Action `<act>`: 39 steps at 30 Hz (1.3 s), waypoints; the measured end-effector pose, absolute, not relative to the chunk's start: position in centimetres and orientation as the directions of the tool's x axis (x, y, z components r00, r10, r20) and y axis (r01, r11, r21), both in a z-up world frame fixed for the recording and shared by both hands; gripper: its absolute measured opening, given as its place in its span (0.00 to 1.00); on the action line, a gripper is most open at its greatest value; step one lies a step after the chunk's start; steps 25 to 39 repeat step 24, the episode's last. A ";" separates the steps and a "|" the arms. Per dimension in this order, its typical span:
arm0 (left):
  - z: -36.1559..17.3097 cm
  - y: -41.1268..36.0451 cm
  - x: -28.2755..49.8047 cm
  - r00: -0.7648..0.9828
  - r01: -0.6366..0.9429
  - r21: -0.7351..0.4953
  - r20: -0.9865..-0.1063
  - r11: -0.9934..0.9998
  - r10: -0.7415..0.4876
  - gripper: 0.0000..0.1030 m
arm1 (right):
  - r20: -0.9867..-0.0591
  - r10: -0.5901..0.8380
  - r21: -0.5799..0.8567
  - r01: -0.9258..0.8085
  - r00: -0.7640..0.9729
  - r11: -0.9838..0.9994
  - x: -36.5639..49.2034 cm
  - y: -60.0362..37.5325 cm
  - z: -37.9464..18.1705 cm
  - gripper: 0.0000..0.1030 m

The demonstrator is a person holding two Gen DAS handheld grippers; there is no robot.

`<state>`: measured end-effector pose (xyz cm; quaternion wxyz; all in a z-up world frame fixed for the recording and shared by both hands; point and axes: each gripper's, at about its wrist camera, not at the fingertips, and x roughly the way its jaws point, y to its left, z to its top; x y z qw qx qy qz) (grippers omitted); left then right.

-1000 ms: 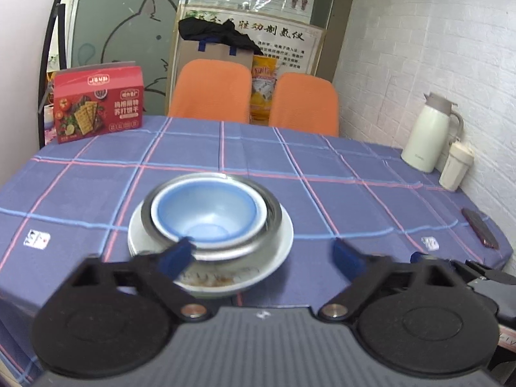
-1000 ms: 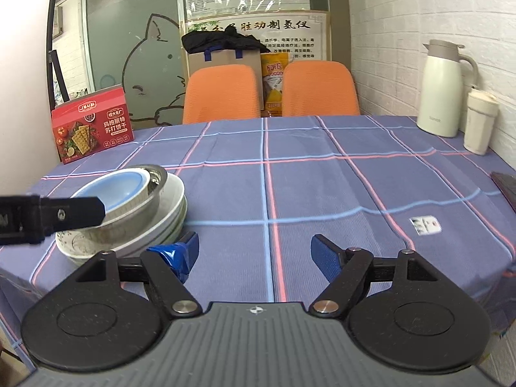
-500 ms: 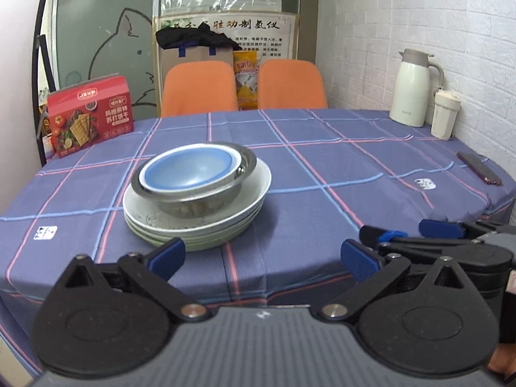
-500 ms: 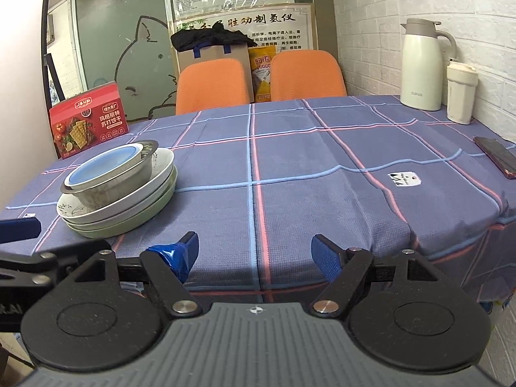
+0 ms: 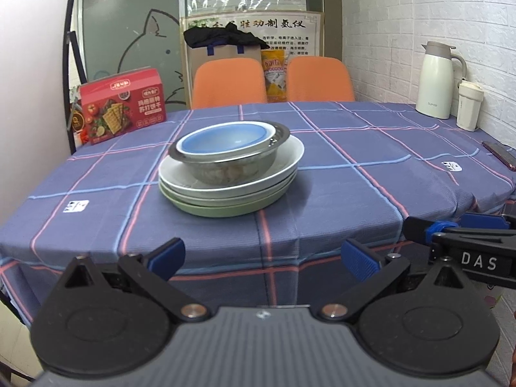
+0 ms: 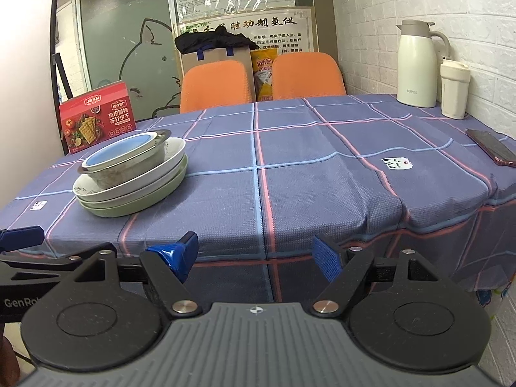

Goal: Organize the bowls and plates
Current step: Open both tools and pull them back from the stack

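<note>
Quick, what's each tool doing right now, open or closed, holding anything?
Left tool: open, holding nothing, off the table's near edge.
Right tool: open, holding nothing, also short of the table.

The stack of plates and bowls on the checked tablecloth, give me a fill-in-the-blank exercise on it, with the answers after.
1. The blue plastic bowl sits inside the ____ bowl.
2. The bottom plate of the stack is coloured ____.
3. The red cracker box stands on the stack's ____ side in both views.
4. The left tool and right tool both have jaws that are ____ and hold nothing.

Missing words: steel; green; left; open
</note>
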<state>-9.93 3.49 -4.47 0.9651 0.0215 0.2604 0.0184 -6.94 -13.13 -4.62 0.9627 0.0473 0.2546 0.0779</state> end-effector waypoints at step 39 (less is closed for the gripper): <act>-4.1 3.6 -12.1 0.896 -0.021 0.045 -0.442 0.999 0.039 0.99 | -0.473 0.191 0.134 -0.144 0.860 0.980 -8.5 -12.4 -4.8 0.63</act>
